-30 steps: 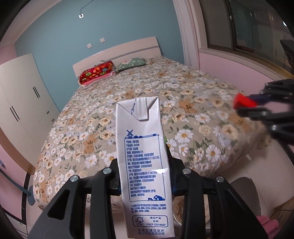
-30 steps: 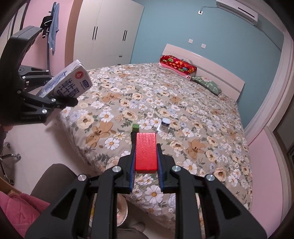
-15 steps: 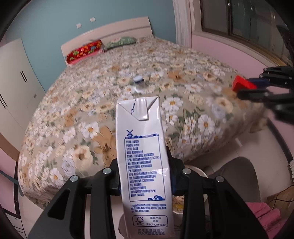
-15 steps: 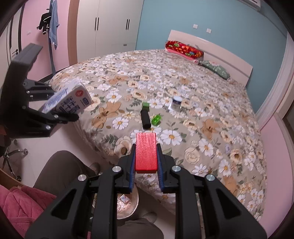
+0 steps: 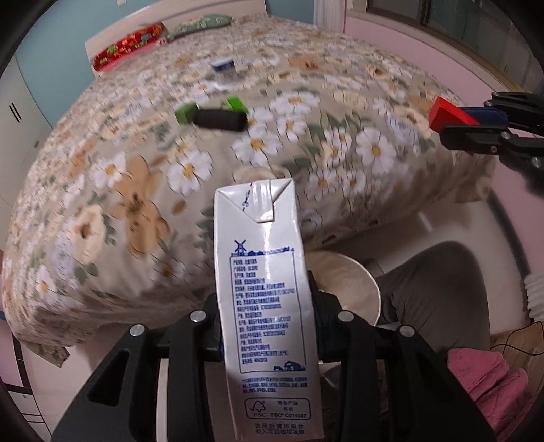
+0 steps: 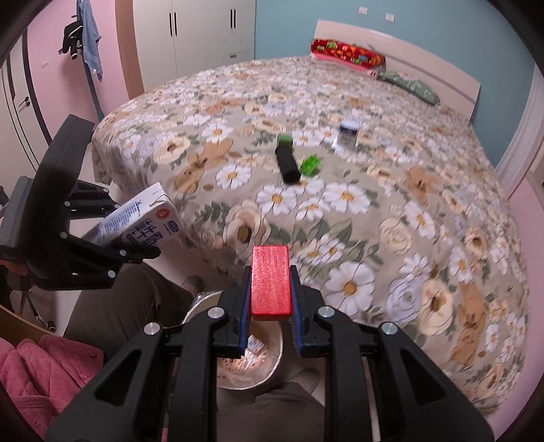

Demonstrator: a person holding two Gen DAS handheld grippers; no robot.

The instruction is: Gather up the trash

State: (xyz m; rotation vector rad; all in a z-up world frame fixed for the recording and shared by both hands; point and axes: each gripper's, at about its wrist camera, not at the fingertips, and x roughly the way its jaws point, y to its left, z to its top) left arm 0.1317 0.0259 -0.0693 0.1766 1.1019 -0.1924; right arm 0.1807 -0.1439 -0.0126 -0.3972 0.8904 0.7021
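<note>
A white milk carton with blue print stands clamped in my left gripper, which is shut on it; the same carton shows at the left of the right wrist view. My right gripper is shut on a red block, also seen as the red block at the right edge of the left wrist view. Below both grippers, on the floor beside the bed, sits a round metal bin with scraps inside; the bin lies partly behind the carton.
On the floral bedspread lie a black cylinder with a green cap, a small green piece and a small white jar. A person's trouser legs and pink cloth flank the bin. Wardrobes stand behind.
Both grippers have sunk and tipped downward, still holding the carton and the red block. The bed's near edge, the items on it and the bin have come into fuller view.
</note>
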